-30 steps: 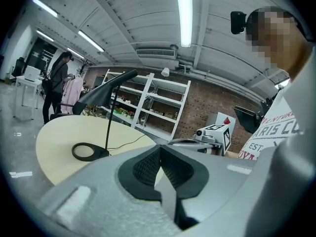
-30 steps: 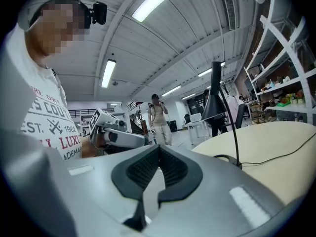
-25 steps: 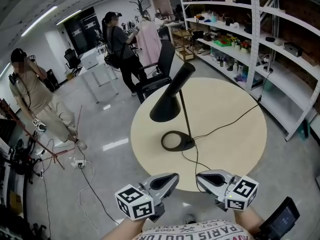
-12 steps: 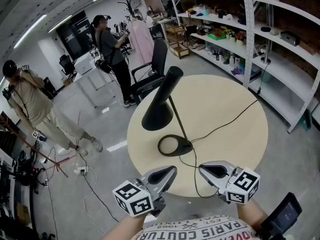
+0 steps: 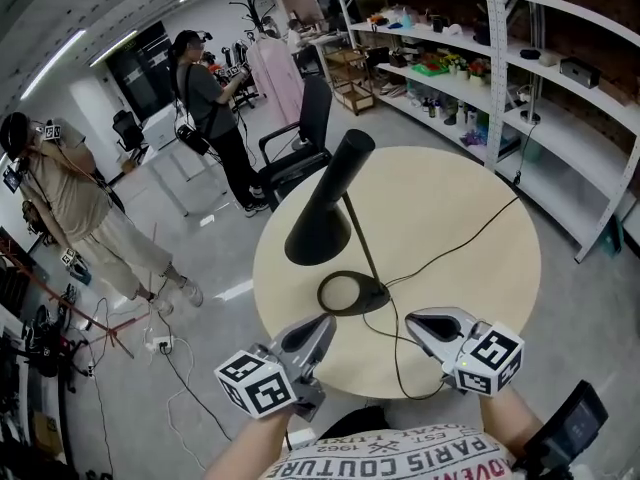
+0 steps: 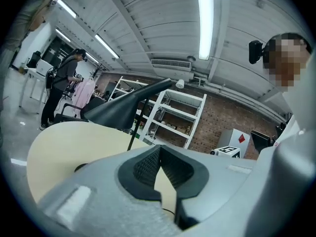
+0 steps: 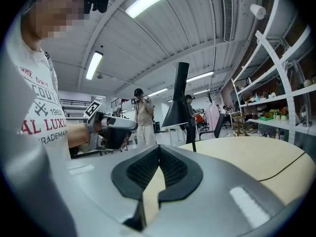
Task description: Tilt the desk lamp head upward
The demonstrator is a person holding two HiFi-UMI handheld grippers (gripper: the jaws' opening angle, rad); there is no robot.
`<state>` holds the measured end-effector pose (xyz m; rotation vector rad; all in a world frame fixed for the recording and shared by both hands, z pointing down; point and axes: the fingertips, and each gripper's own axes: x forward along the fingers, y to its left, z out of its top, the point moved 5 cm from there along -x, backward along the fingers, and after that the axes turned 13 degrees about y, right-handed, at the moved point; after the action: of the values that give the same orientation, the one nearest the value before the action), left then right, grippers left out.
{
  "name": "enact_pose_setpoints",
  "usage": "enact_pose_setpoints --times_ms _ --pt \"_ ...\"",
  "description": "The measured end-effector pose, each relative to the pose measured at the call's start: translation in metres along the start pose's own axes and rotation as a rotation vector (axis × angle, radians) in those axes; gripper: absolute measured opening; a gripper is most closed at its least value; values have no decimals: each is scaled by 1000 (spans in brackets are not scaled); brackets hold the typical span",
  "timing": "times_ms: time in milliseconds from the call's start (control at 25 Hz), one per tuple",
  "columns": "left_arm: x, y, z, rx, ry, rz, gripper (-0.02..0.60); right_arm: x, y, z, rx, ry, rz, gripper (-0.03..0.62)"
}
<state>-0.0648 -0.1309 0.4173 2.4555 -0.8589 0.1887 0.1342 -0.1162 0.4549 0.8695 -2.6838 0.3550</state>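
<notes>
A black desk lamp [image 5: 345,230] stands on a round, pale tabletop [image 5: 450,193]. Its ring base [image 5: 372,291] sits near the close edge, a bit left of the middle. A thin stem goes up from the base. The lamp head [image 5: 328,208] is a long cone. Its wide mouth points down and toward the left edge of the tabletop. A black cord [image 5: 466,238] runs from the base across to the right edge.

The left tool [image 5: 318,330] is over the close edge, just in front of the base. It is not touching the lamp. Its jaws are pressed together at the tips with nothing between them – its own view [image 6: 158,149] shows this. The right tool [image 5: 422,324] is over the close edge too, to the right of the base. It is clenched and empty as well [image 7: 159,149].

Past the far edge stands a black chair [image 5: 303,133] – and white shelves [image 5: 520,58] full of small things run along the right side
</notes>
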Motion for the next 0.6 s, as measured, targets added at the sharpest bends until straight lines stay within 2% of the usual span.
enact_pose_setpoints --times_ms 360,600 --pt "2 51 5 -65 -4 26 2 45 -34 2 -49 81 -45 0" --pt "9 80 7 -128 -12 -7 2 81 -65 13 -92 101 -93 0"
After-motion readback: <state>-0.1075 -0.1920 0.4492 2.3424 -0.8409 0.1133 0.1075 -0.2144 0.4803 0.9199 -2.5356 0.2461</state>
